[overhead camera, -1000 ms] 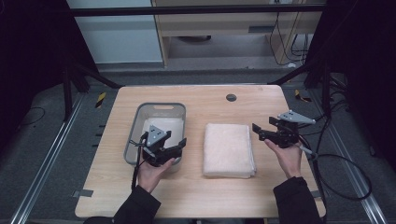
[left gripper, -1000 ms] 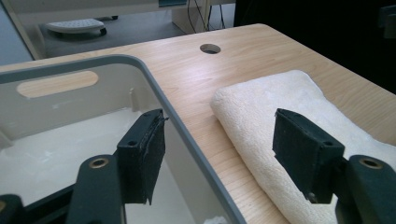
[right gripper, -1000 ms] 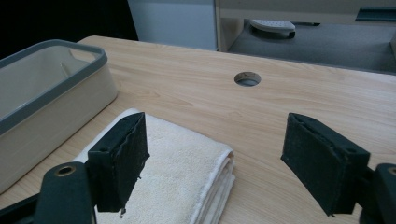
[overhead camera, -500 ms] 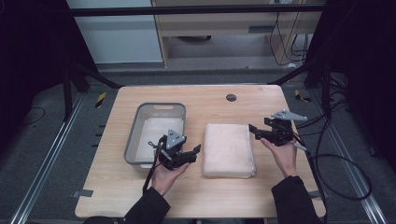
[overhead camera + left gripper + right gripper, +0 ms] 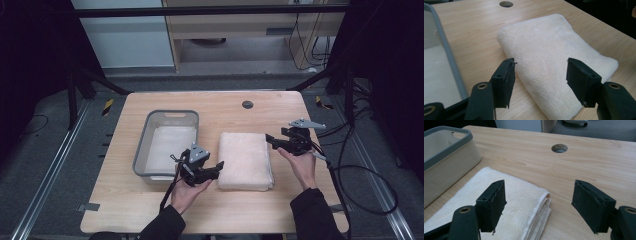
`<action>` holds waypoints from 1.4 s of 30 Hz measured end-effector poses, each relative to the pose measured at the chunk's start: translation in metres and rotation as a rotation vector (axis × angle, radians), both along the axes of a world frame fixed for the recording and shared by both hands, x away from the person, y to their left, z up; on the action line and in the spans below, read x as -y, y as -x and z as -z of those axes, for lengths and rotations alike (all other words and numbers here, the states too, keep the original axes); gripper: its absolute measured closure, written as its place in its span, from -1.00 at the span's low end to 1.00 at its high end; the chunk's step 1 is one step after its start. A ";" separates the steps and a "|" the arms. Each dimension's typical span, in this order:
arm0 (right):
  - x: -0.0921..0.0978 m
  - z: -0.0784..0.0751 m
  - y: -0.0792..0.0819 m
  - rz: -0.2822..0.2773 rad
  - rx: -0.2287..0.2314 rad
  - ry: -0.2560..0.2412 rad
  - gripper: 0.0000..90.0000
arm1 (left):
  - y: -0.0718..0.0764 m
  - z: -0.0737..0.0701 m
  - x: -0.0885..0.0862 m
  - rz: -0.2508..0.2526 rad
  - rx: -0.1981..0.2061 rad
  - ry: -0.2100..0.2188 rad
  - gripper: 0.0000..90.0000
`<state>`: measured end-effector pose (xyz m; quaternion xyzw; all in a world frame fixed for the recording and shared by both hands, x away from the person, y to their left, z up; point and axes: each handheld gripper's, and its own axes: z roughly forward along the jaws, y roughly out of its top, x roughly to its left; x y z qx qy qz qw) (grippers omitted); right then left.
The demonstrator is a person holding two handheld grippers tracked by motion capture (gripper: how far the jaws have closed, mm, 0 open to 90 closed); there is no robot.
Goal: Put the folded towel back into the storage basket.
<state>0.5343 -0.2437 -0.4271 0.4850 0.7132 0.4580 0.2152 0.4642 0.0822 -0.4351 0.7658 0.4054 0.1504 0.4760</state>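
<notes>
Wooden tabletop [image 5: 150,200]: carried everything.
Grey bin [image 5: 142,150]: sat left of the towel.
Cream towel [image 5: 245,160]: lay folded at centre.
Left tongs [image 5: 212,167]: spread, at the towel's near-left edge.
Right tongs [image 5: 272,140]: spread, at its far-right corner.

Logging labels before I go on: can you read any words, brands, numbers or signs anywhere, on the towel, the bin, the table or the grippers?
No text can be read in these pictures.
Towel: plain, no tag showing.
Bin: plain, no label showing.
Table: bare wood, no writing.
Left gripper and right gripper: no markings legible.
</notes>
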 end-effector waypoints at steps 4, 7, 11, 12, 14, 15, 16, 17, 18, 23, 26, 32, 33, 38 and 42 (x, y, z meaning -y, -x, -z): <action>0.000 0.007 -0.002 -0.004 -0.022 -0.009 -0.40 | 0.009 0.016 0.017 0.017 0.079 -0.112 -0.09; 0.003 0.011 -0.004 0.010 -0.031 -0.005 -0.40 | 0.011 0.020 0.023 0.036 0.052 -0.101 -0.13; 0.005 0.013 -0.004 0.015 -0.031 0.004 -0.41 | 0.007 0.020 0.024 0.000 0.047 -0.120 -0.15; 0.004 0.014 -0.004 0.015 -0.035 -0.002 -0.41 | 0.006 0.020 0.023 -0.009 0.037 -0.118 -0.15; 0.004 0.016 -0.005 0.011 -0.038 0.001 -0.42 | 0.004 0.021 0.024 -0.024 0.021 -0.118 -0.18; 0.003 0.016 -0.006 0.008 -0.040 0.001 -0.42 | 0.003 0.022 0.025 -0.028 0.018 -0.122 -0.19; 0.002 0.018 -0.006 0.008 -0.042 0.007 -0.42 | 0.001 0.023 0.025 -0.029 0.010 -0.124 -0.20; 0.001 0.019 -0.007 0.009 -0.048 0.006 -0.42 | 0.000 0.024 0.025 -0.033 0.000 -0.123 -0.21; 0.001 0.020 -0.008 0.006 -0.045 0.017 -0.43 | -0.001 0.025 0.026 -0.033 -0.005 -0.123 -0.22; -0.003 0.027 -0.010 0.005 -0.069 0.026 -0.43 | -0.003 0.030 0.030 -0.042 -0.025 -0.118 -0.27; -0.006 0.031 -0.012 0.001 -0.081 0.032 -0.42 | -0.005 0.034 0.031 -0.048 -0.037 -0.105 -0.28; -0.010 0.039 -0.016 -0.003 -0.102 0.046 -0.41 | -0.008 0.042 0.033 -0.049 -0.061 -0.116 -0.32; -0.011 0.041 -0.017 -0.003 -0.104 0.051 -0.41 | -0.008 0.043 0.033 -0.051 -0.065 -0.113 -0.33; -0.015 0.047 -0.019 -0.009 -0.124 0.058 -0.41 | -0.009 0.047 0.035 -0.048 -0.073 -0.119 -0.36; -0.018 0.053 -0.021 -0.012 -0.143 0.069 -0.41 | -0.012 0.053 0.036 -0.040 -0.098 -0.127 -0.40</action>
